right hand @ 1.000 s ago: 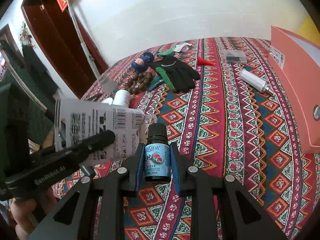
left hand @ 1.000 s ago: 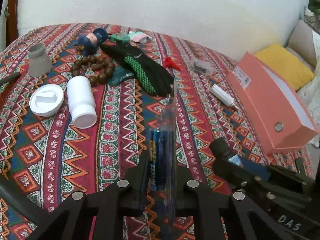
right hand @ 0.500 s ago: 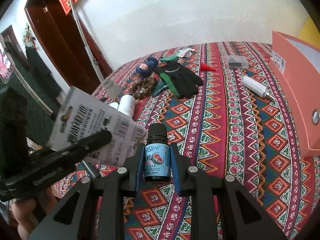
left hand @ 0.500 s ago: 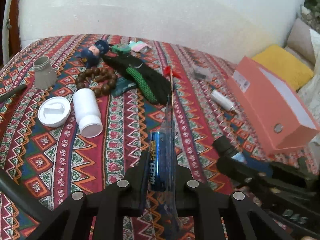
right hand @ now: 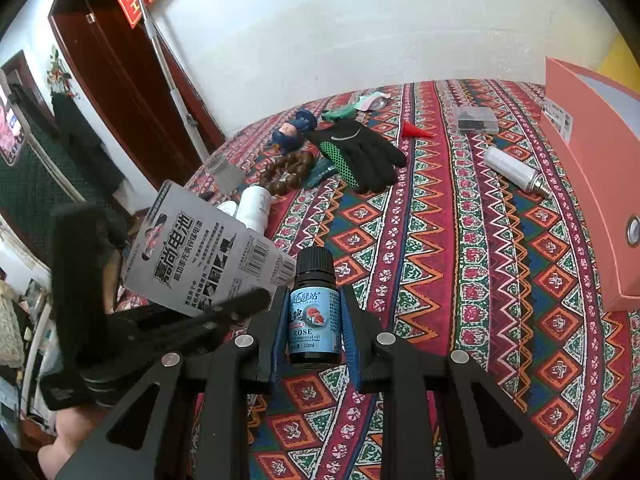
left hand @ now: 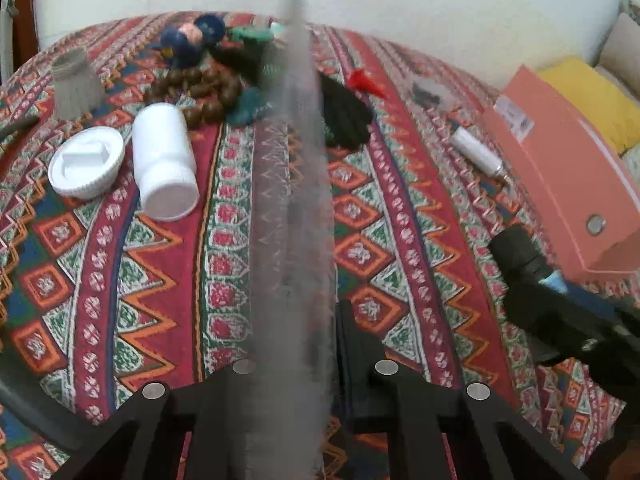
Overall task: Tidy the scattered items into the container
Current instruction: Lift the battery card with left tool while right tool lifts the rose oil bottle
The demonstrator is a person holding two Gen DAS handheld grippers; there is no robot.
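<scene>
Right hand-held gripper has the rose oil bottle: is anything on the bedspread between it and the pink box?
Nothing visible. The rose oil bottle faces bare patterned cloth toward the pink box; the white tube lies farther back, beside the box.

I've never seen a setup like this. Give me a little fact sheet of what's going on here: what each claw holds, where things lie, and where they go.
Surface: patterned red woven bedspread
Left gripper: shut on grey battery blister card
Right gripper: shut on small dark rose oil bottle with blue label
Container: salmon-pink open box, at the right edge
Still scattered: black glove with green grip patch, brown bead string, white plastic bottle lying on its side, red cone
</scene>
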